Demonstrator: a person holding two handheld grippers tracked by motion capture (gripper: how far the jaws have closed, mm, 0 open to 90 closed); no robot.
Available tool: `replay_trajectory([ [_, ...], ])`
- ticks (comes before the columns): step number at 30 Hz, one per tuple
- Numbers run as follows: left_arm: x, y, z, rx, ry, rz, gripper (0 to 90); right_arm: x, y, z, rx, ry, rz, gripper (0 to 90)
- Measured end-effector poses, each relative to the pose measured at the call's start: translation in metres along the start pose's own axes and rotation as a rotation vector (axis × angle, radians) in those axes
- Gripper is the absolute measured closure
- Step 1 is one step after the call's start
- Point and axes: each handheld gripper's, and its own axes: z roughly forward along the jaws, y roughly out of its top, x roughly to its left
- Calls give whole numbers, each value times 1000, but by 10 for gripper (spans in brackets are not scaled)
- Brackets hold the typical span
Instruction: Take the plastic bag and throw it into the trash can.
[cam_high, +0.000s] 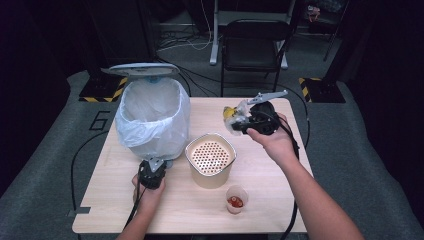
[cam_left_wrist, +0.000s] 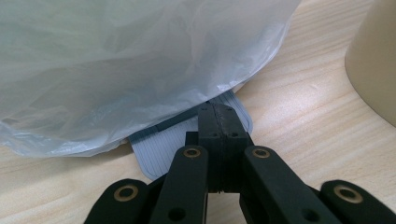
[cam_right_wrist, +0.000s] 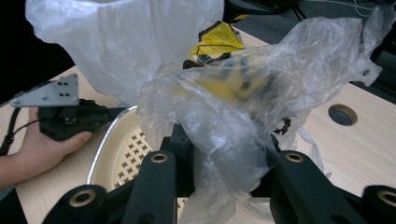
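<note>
A pedal bin lined with a white bag (cam_high: 150, 117) stands at the table's back left, its lid (cam_high: 142, 69) raised. My left gripper (cam_high: 151, 170) is at the bin's foot. Its jaws are shut, and the tips (cam_left_wrist: 218, 114) rest on top of the grey ribbed pedal (cam_left_wrist: 159, 144). My right gripper (cam_high: 241, 121) is held up over the right part of the table, shut on a crumpled wad of clear plastic with a yellow wrapper inside (cam_high: 231, 114) (cam_right_wrist: 243, 93). The plastic hides its fingertips.
A cream container with a perforated insert (cam_high: 211, 157) stands mid-table, right of the bin. A small clear cup of red sauce (cam_high: 235, 198) sits near the front edge. The table has a round hole (cam_right_wrist: 342, 114). A black chair (cam_high: 255, 45) stands beyond the table.
</note>
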Motion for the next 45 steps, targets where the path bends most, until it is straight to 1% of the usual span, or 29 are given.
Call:
replay_trajectory([
  [1,0,0,0,0,0,0,899,1,3,1,-4,4,-12,698],
  [2,-1,0,0,-4,-3,-14,899,4,6,1,-4,6,-11,698],
  [3,-1,0,0,-6,1,-8,899,5,9,1,-6,9,-15,698],
  [4,-1,0,0,-3,-4,-15,899,7,12,2,-10,11,-15,697],
  [5,-2,0,1,-12,2,-14,899,8,14,3,-12,11,-18,697],
  [6,-2,0,0,-2,-1,-9,899,9,17,3,-16,12,-22,696],
  [7,-2,0,0,-3,4,-2,899,12,19,4,-17,20,-12,697],
  [10,-2,0,0,-3,8,3,899,18,25,7,-23,33,-27,697],
  [11,-2,0,0,-7,14,10,899,21,27,8,-25,41,-35,696],
  [12,-1,0,0,-6,21,27,899,24,29,9,-24,44,-29,696],
  [14,-1,0,0,-5,21,29,900,29,33,12,-30,53,-40,696],
  [16,-1,1,0,-3,21,28,899,34,36,17,-30,61,-37,696],
  [19,-1,1,0,-4,21,28,900,41,42,24,-22,74,-61,695],
  [22,-1,1,0,-3,19,27,900,48,48,31,-21,81,-66,695],
  [23,-1,1,0,-4,20,27,899,50,50,33,-21,84,-76,695],
  [25,0,1,-1,3,19,30,899,55,55,35,-23,94,-76,695],
  [27,-1,1,-1,5,19,31,899,60,60,38,-21,104,-87,695],
  [31,-1,1,-1,4,20,31,900,73,69,41,-3,111,-96,695],
  [35,0,1,-1,3,19,30,899,84,77,45,0,117,-114,695],
  [38,0,1,-1,2,19,30,900,90,82,48,-3,124,-120,695],
  [40,0,1,-1,4,18,31,899,93,86,52,-15,133,-116,695],
  [41,0,1,-1,2,18,28,899,94,87,53,-15,131,-124,694],
  [45,0,1,-1,4,17,28,899,97,94,61,-18,129,-125,694],
])
